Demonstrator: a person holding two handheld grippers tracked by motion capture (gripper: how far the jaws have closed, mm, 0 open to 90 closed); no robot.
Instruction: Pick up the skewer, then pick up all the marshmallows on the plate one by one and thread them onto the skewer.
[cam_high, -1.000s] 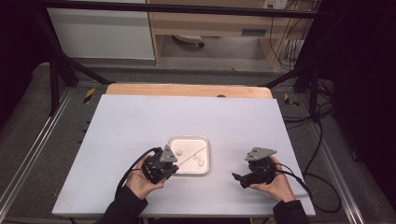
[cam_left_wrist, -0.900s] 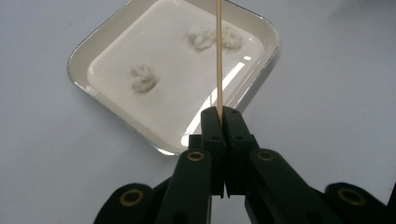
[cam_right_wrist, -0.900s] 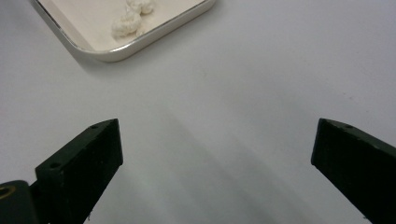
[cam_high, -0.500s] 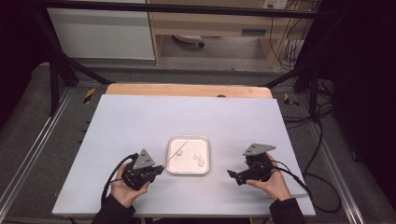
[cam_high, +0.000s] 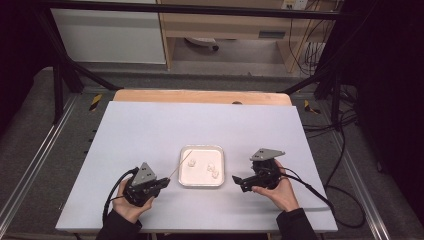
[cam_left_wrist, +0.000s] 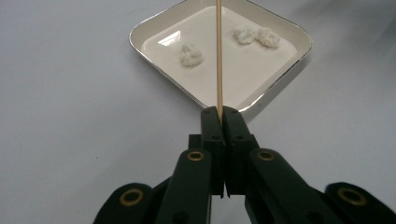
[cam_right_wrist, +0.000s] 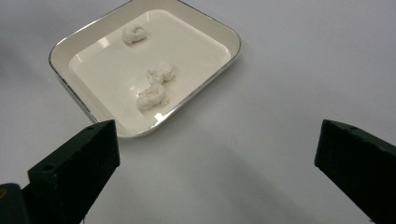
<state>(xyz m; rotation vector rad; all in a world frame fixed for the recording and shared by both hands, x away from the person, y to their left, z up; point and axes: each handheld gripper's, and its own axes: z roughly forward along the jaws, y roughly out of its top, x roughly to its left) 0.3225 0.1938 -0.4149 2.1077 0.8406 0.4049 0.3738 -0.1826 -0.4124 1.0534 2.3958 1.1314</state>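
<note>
Skewer pinched tight in the left gripper at seven o'clock, slanting over the white tray at table centre toward three pale lumps, likely for spearing, while the right gripper waits at four o'clock, jaws wide apart.

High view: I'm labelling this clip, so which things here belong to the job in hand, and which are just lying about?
In the job:
- white tray
- three white lumps in it
- thin wooden stick, clamped in the left gripper, reaching over the tray
- right gripper, jaws wide apart, beside the tray

Lying about:
- cables on the floor beyond the table
- shelving behind the table
</note>
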